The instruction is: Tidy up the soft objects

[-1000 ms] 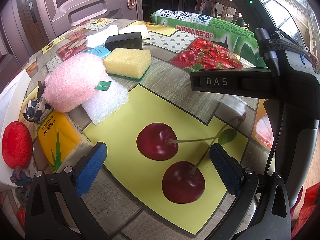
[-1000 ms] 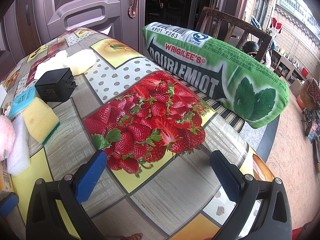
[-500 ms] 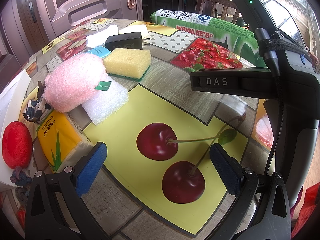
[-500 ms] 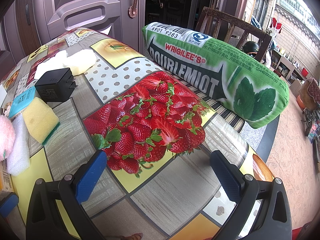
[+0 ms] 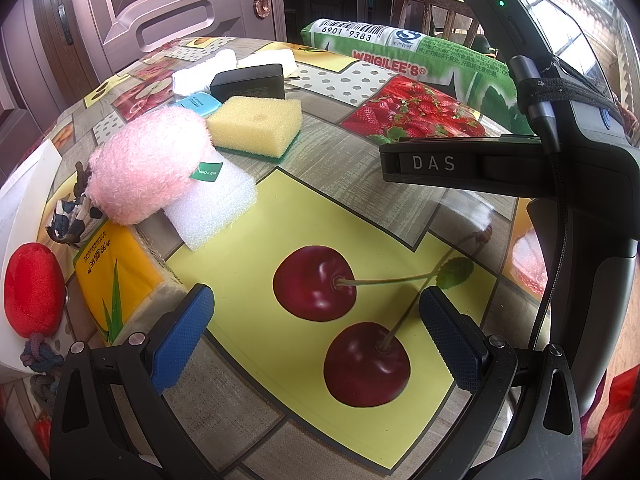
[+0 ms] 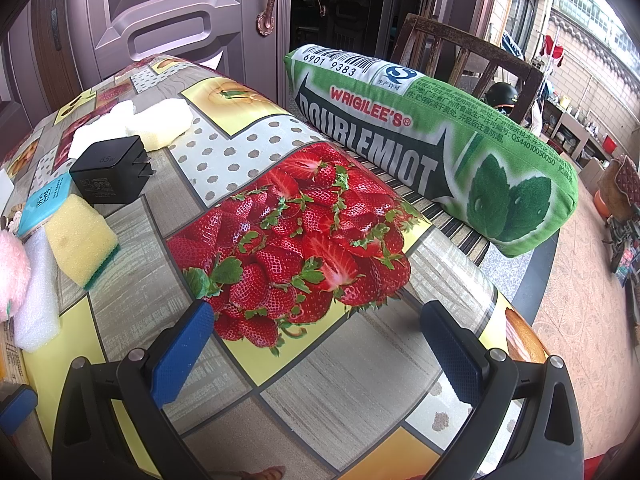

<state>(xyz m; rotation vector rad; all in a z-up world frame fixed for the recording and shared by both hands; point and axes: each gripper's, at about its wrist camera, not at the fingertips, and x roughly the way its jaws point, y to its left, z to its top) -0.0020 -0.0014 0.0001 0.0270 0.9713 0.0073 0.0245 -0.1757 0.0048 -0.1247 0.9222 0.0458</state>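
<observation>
- Worktop (image 5: 400, 216) under a fruit-print cloth, cherries nearest in the left wrist view, strawberries nearest in the right wrist view.
- Green gum-pack cushion (image 6: 432, 140) lying along the far right edge of the worktop, in front of a wooden chair (image 6: 472, 52).
- Left tool (image 5: 316, 328) low over the cherry print, blue pads wide apart, nothing between them.
- Right tool (image 6: 316, 340) over the near edge of the strawberry print, pads likewise spread and empty; its body seen at the right of the left wrist view.
- Pink fluffy toy (image 5: 148, 164) resting partly on a white foam block (image 5: 212, 208), touching it.
- Yellow sponge (image 5: 256, 124) with green base just beyond the foam block.
- Yellow tissue pack (image 5: 116, 272) near the left pad, below the pink toy.
- Red plush piece (image 5: 32, 292) at the far left, on a white board.
- Black charger (image 6: 108, 176) behind the sponge, prongs facing right.
- Two pale foam pieces (image 6: 152, 124) beyond the charger.
- Small blue packet (image 5: 198, 102) between charger and pink toy.
</observation>
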